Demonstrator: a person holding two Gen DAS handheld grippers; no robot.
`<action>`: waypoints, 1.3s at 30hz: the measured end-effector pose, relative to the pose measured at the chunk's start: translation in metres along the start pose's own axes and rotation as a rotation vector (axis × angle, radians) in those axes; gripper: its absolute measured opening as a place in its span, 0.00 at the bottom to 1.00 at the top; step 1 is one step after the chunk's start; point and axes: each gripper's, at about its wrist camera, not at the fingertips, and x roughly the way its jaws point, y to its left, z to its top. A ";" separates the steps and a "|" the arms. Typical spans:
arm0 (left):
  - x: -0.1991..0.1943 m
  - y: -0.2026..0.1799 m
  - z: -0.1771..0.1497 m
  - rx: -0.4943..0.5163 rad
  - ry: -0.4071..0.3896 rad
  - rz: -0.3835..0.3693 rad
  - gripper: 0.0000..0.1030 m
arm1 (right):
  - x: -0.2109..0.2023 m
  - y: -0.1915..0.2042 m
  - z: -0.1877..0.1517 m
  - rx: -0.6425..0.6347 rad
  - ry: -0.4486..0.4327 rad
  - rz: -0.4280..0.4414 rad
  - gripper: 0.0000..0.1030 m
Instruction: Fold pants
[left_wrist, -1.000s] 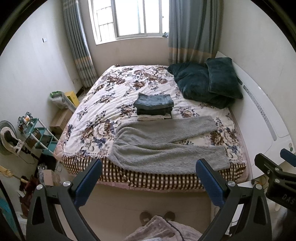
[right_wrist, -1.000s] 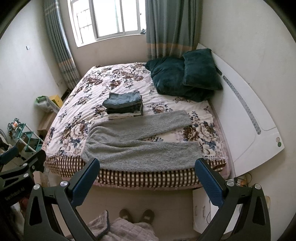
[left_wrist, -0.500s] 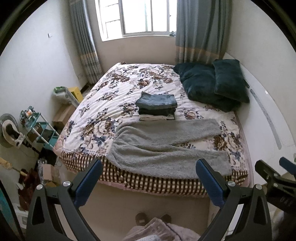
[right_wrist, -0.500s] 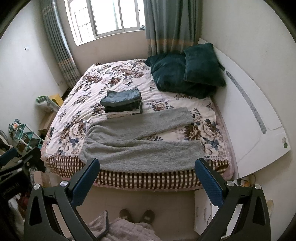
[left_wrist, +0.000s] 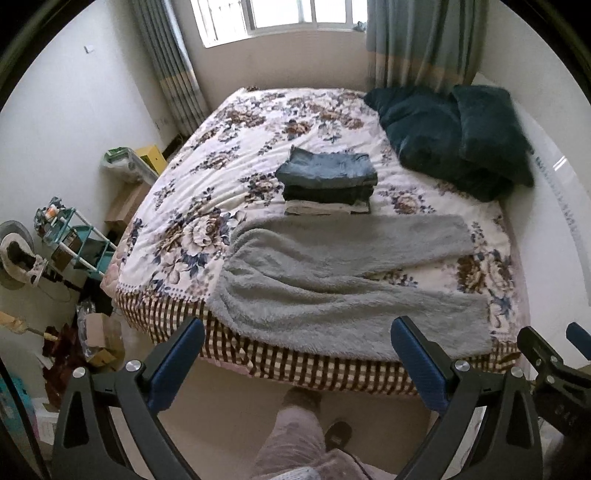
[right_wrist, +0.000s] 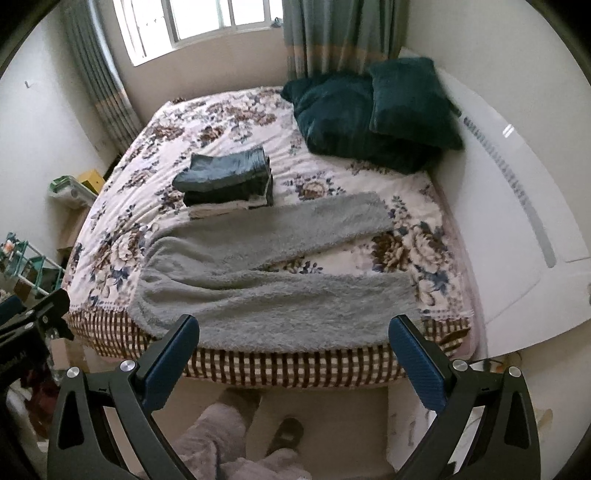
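Grey fleece pants (left_wrist: 332, 280) lie spread flat along the near edge of the floral bed (left_wrist: 258, 122), waist to the left, both legs pointing right and slightly apart; they show too in the right wrist view (right_wrist: 266, 280). My left gripper (left_wrist: 295, 365) is open and empty, held above the floor just short of the bed's edge. My right gripper (right_wrist: 293, 363) is open and empty too, at the same distance. Neither touches the pants.
A stack of folded clothes (left_wrist: 328, 184) sits mid-bed behind the pants. Dark green pillows (left_wrist: 454, 136) lie at the right by the white headboard (right_wrist: 517, 206). A teal rack (left_wrist: 74, 240) and boxes stand on the floor left. The person's feet (left_wrist: 314, 413) are below.
Both grippers have moved closer to the bed and tipped downward; the pants appear larger. The jaws stay open and the pants have not moved.
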 end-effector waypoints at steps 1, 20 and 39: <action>0.013 -0.002 0.006 0.005 0.012 0.004 1.00 | 0.014 0.003 0.007 0.007 0.007 -0.001 1.00; 0.355 -0.068 0.161 0.458 0.079 0.073 1.00 | 0.397 0.057 0.188 -0.197 0.164 -0.122 1.00; 0.606 -0.064 0.161 0.483 0.312 0.260 1.00 | 0.746 0.002 0.195 -0.570 0.493 -0.129 1.00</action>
